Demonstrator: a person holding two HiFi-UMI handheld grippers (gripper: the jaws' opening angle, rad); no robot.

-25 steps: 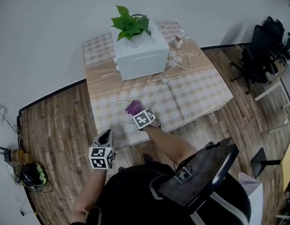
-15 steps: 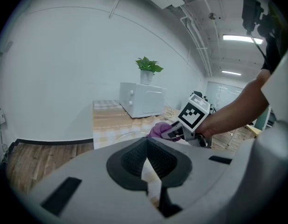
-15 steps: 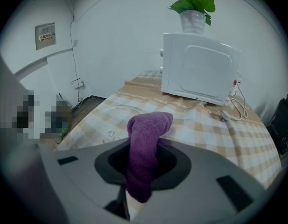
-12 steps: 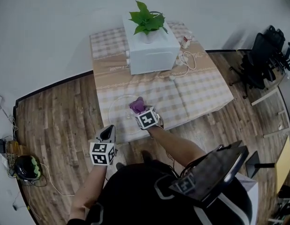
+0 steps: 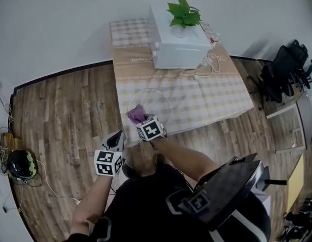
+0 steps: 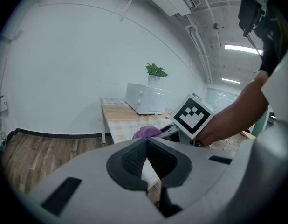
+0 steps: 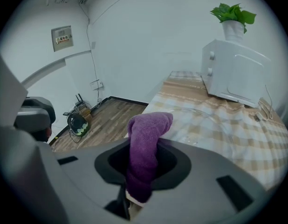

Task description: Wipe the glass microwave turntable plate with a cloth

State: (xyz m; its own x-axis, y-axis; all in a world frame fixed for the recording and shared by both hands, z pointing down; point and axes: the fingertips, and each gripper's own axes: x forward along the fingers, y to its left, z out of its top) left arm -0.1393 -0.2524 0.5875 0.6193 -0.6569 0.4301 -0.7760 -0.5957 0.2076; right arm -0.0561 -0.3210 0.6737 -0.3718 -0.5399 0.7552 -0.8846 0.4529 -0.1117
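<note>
- The person has the purple cloth clamped in the right gripper. Its jaws are closed on the cloth's lower end, and the rest sticks up past them in a soft roll.
- The glass turntable plate lies flat on the checked surface, just left of the middle of the head view. It sits near the surface's front edge and in front of the white microwave with its potted plant.
- In that view the cloth sits over the plate's lower-left rim, with the right gripper just behind it. I cannot tell whether the cloth is pressing on the glass.
- From the right gripper view the plate spreads out beyond and to the right of the cloth tip, so most of the glass lies ahead of the jaws.
- I judge the wiping to be in hand at the near rim. The glass shows no mark of what has been covered, so I would count the far and right parts as left to do.
- The left gripper hangs below and left of the plate, off the surface's edge and over the wooden floor. In its own view the left gripper's jaws are drawn together with nothing between them, and it does not steady the plate.
</note>
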